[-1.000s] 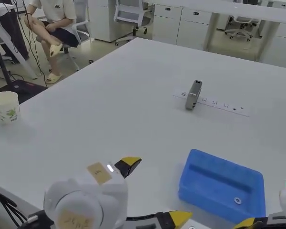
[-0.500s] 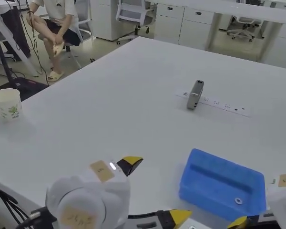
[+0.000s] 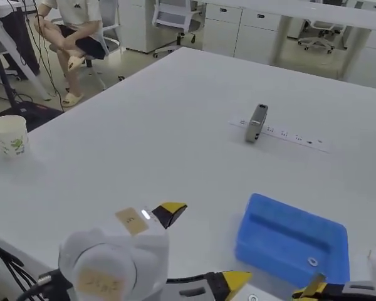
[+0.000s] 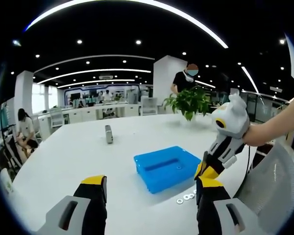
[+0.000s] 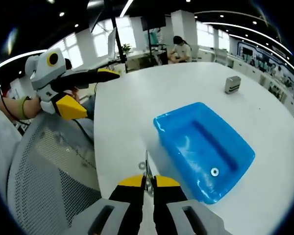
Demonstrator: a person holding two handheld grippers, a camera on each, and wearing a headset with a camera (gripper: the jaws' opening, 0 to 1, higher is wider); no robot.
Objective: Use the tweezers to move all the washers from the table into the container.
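**Left tool** (image 3: pixel 203 248): the yellow-tipped jaws stand wide apart and hold nothing. Its white body is cut off by the lower edge of the head view.

**Right tool** (image 5: pixel 145 182): the jaws are pressed together on the tweezers (image 5: pixel 146 165). Just a thin metal tip of the tweezers rises beyond the jaws, the rest being hidden between them. In the head view this tool is cropped at the lower right corner.

**Counter** (image 3: pixel 144 144): a broad white surface in an open office with white desks, rolling chairs and rows of ceiling lights. A seated person (image 3: pixel 69 31) is partly cut off at the upper left.

**Container** (image 3: pixel 288 233): one blue rectangular tray near the counter's front edge, between the two tools. One washer (image 5: pixel 214 172) lies on its floor.

**Power strip** (image 3: pixel 285 135): one, lying flat beyond the container, with one grey adapter (image 3: pixel 255 123) plugged in.

**Paper cup** (image 3: pixel 7 138): one, upright, far left.

**Loose washers** (image 4: pixel 186 198): a small cluster on the counter just beside the container's near corner, close to the right tool's tip. They appear to be three or four, but are too small to count surely.
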